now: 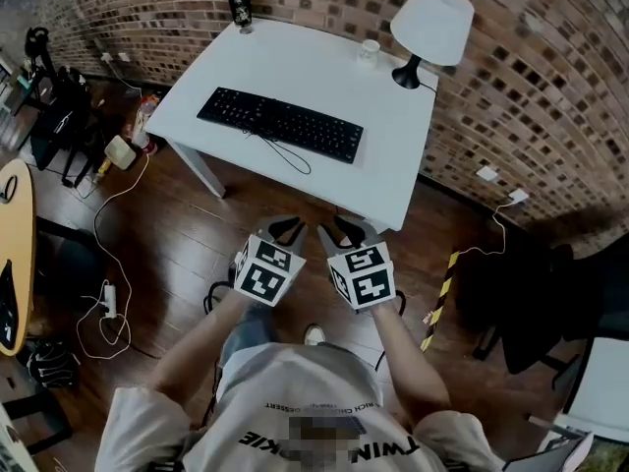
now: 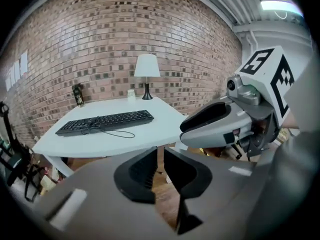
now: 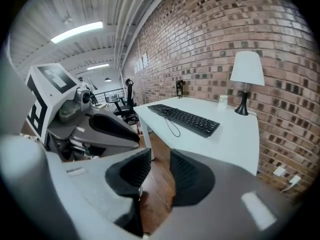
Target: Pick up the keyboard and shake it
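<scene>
A black keyboard (image 1: 280,124) lies flat on the white table (image 1: 324,67), its cable (image 1: 287,155) looped in front of it. Both grippers hang over the wooden floor, short of the table's near corner and well apart from the keyboard. My left gripper (image 1: 288,229) has its jaws close together with a thin gap and nothing between them. My right gripper (image 1: 339,232) stands open wider, also empty. The left gripper view shows the keyboard (image 2: 105,121) beyond its jaws (image 2: 160,151), and the right gripper view shows it (image 3: 185,118) ahead of its own (image 3: 160,156).
A white lamp (image 1: 430,23), a small cup (image 1: 369,49) and a dark can (image 1: 239,3) stand at the table's back edge by the brick wall. Cables and a power strip (image 1: 108,298) lie on the floor at left, a dark chair (image 1: 531,293) at right.
</scene>
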The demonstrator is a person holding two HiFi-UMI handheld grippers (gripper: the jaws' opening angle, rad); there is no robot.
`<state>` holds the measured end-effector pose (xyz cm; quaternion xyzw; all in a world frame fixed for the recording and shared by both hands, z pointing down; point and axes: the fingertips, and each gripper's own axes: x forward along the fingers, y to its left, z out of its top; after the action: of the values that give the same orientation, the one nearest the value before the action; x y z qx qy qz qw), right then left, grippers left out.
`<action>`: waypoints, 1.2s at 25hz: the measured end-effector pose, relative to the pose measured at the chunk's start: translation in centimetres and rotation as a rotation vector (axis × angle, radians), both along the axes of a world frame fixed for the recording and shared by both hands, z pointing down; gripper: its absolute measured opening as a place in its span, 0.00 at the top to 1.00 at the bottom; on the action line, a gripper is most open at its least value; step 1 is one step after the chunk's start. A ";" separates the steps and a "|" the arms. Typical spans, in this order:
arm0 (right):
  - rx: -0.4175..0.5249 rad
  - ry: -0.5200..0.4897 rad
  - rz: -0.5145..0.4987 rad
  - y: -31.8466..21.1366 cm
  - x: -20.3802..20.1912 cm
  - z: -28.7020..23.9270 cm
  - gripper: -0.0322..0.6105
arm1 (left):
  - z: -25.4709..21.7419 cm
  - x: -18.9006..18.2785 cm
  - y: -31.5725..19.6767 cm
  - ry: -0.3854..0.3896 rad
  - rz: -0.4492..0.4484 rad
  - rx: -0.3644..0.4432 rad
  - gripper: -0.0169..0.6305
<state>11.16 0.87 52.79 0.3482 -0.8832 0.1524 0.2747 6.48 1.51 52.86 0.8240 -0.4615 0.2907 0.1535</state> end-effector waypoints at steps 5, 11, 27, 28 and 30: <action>-0.010 -0.089 -0.016 4.3 1.6 -1.1 0.76 | -1.1 3.0 3.9 0.061 -0.148 0.026 0.91; -0.005 -0.186 -0.012 8.4 2.1 -3.3 0.84 | -2.9 3.7 8.1 0.078 -0.232 0.077 0.93; -0.007 -0.195 -0.005 19.5 -0.7 -4.8 0.94 | -4.9 1.1 19.7 0.147 -0.305 0.101 0.96; -0.008 -0.192 -0.002 20.0 -0.7 -4.8 0.94 | -5.0 1.1 20.3 0.150 -0.302 0.102 0.96; -0.007 -0.188 0.004 21.0 -0.8 -4.8 0.94 | -4.9 1.1 21.2 0.159 -0.297 0.098 0.96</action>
<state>10.40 21.89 48.03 0.3333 -0.9039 0.1878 0.1915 7.61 22.74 47.96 0.7736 -0.5782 0.1759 0.1906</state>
